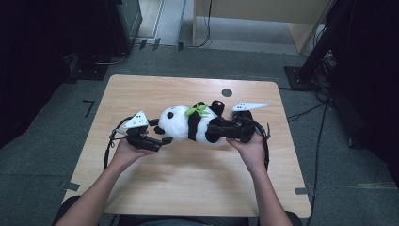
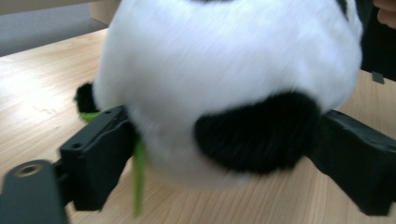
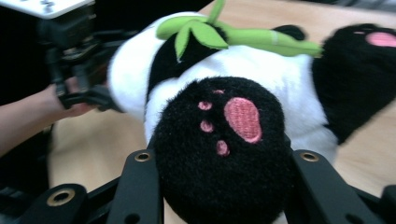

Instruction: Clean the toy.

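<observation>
A black-and-white plush panda (image 1: 188, 125) with a green leaf bow (image 1: 197, 110) lies on its side across the wooden table (image 1: 188, 188), head to the left. In the left gripper view its white head (image 2: 224, 70) sits between the wide-set jaws of my left gripper (image 2: 224, 154), whose pads flank the fur and a black ear without squeezing. My right gripper (image 3: 219, 172) is shut on a black foot (image 3: 224, 154) with pink paw marks. From above, the left gripper (image 1: 160, 141) is at the head end and the right gripper (image 1: 211, 129) at the leg end.
A small dark round hole (image 1: 227, 92) marks the tabletop behind the panda. Gripper cables (image 1: 109, 146) loop beside both hands. Black stands (image 1: 306, 70) and a pale wooden cabinet (image 1: 263, 14) are on the floor beyond the far edge.
</observation>
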`<action>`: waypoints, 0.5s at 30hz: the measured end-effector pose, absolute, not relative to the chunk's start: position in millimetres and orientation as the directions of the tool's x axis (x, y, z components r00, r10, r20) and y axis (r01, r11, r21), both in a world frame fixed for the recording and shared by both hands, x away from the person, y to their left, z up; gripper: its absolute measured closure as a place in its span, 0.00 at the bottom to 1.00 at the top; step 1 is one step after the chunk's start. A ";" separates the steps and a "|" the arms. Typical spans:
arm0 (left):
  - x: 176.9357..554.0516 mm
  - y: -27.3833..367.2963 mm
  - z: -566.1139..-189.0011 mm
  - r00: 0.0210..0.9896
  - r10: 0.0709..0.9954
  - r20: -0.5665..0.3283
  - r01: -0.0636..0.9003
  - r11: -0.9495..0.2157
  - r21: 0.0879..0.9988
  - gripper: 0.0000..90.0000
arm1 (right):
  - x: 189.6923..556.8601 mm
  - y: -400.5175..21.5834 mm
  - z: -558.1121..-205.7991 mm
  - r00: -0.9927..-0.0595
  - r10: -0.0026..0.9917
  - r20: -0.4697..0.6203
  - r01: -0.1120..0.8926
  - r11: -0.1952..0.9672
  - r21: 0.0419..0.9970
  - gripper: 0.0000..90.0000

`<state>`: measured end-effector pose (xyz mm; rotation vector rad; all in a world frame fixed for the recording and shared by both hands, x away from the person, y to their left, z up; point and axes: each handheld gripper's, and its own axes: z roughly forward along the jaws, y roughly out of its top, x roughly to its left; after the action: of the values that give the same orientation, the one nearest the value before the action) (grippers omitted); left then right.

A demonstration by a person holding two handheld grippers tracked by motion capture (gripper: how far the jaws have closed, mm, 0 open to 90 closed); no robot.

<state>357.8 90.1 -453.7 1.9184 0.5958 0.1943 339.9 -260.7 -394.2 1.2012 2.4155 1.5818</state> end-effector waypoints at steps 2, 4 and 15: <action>358.4 84.3 -455.6 0.854 0.505 -0.127 0.326 -0.329 0.887 0.02 | 339.4 -257.1 -398.5 -0.721 0.587 0.369 0.578 0.214 0.788 0.69; 360.7 81.8 -458.0 0.845 0.519 -0.132 0.342 -0.335 0.878 0.01 | 338.0 -252.8 -401.4 -0.728 0.582 0.362 0.575 0.230 0.785 0.69; 364.2 80.7 -458.0 0.805 0.565 -0.181 0.405 -0.300 0.864 0.32 | 338.9 -252.0 -402.8 -0.704 0.615 0.356 0.581 0.210 0.786 0.68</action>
<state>364.2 80.7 -458.0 1.9329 0.7278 0.1899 338.9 -252.0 -402.8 1.1950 2.4167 1.5460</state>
